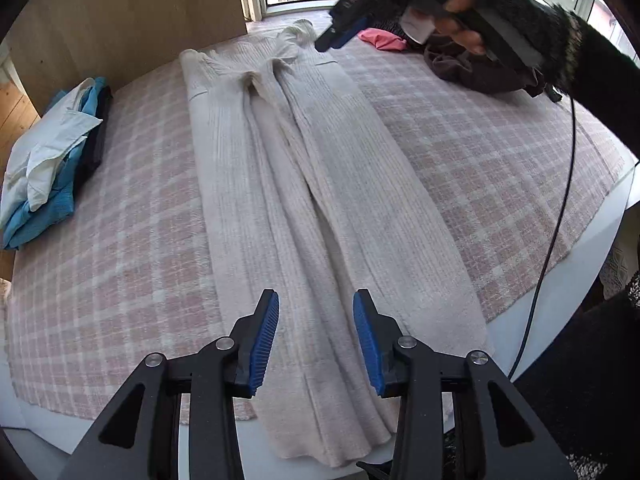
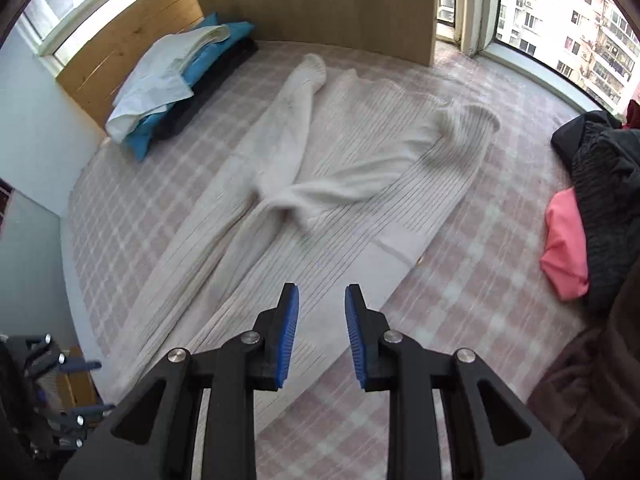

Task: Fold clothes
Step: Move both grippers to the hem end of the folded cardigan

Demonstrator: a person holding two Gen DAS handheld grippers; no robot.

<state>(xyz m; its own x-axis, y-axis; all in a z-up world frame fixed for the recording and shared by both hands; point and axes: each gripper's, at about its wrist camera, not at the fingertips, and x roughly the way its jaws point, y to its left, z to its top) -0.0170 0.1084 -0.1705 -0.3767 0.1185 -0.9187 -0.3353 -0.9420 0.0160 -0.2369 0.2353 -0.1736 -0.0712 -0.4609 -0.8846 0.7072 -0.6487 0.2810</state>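
My left gripper (image 1: pixel 316 336) hangs just above the near hem of the cream ribbed cardigan (image 1: pixel 320 200), fingers spread apart with nothing between the blue pads (image 1: pixel 264 344). The cardigan lies lengthwise on the pink plaid bedcover (image 1: pixel 120 260), front panels folded in toward the middle, its hem reaching over the near edge of the cover. My right gripper (image 2: pixel 322 332) is held in the air over the far part of the same garment, fingers likewise parted and empty; in the left wrist view it appears up by the collar end (image 1: pixel 340 34), the hand (image 1: pixel 464 20) on its handle wearing a dark furry sleeve (image 1: pixel 560 40), and a black cable (image 1: pixel 560 168) trailing down off the bed edge. From the right wrist view, both sleeves are folded across the cardigan's (image 2: pixel 320 200) body, one cuff (image 2: pixel 314 66) pointing toward the headboard side, the other (image 2: pixel 472 120) toward the window. Left of the cardigan, against the wooden panel, sits a stack of folded clothes (image 1: pixel 52 152): white on top, blue under it, dark at the side. Far right, a loose pile of dark garments (image 2: pixel 600 184) with a coral-pink piece (image 2: pixel 564 248) beside it. Beyond, a window (image 2: pixel 560 20) shows apartment buildings.
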